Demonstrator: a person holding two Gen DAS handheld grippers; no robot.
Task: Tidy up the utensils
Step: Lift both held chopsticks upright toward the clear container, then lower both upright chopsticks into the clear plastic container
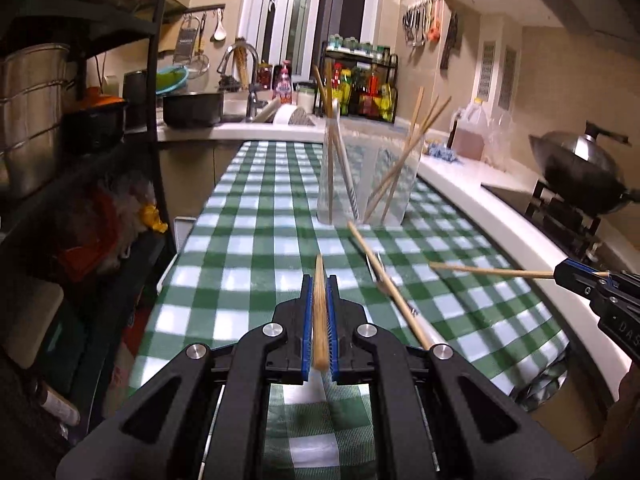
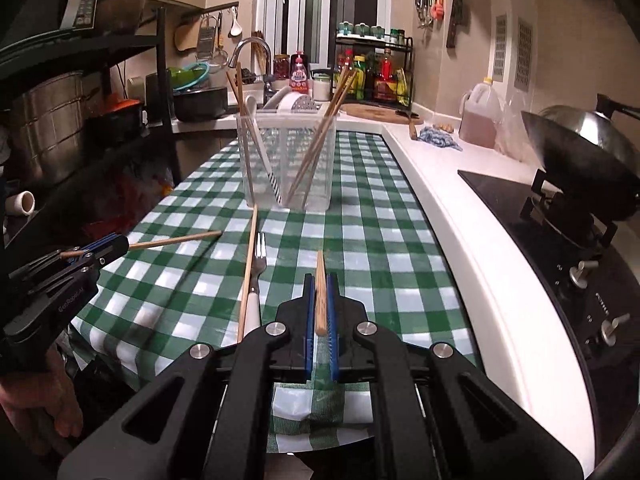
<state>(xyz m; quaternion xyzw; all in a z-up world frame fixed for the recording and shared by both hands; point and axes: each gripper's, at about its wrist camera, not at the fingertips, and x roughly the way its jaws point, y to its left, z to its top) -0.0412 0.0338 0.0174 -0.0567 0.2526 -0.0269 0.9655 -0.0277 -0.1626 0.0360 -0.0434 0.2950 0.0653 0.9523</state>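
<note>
A clear plastic utensil holder [image 1: 366,176] [image 2: 286,160] stands upright on the green checked tablecloth [image 1: 256,248] [image 2: 360,240], with several wooden chopsticks leaning in it. My left gripper [image 1: 319,284] [image 2: 120,246] is shut on a wooden chopstick [image 1: 319,312] [image 2: 176,240] held above the cloth. My right gripper [image 2: 320,284] [image 1: 560,274] is shut on another wooden chopstick [image 2: 320,292] [image 1: 492,271]. A loose chopstick [image 1: 388,284] [image 2: 248,272] and a white-handled fork [image 2: 256,280] [image 1: 378,272] lie side by side on the cloth between the grippers and the holder.
A black shelf rack with steel pots [image 1: 36,120] stands at the left. A sink with tap [image 2: 250,46], a black pot [image 1: 192,108] and a spice rack [image 2: 374,72] are at the back. A white counter [image 2: 452,200] with oil jug [image 2: 480,120], stove and wok [image 2: 580,152] runs along the right.
</note>
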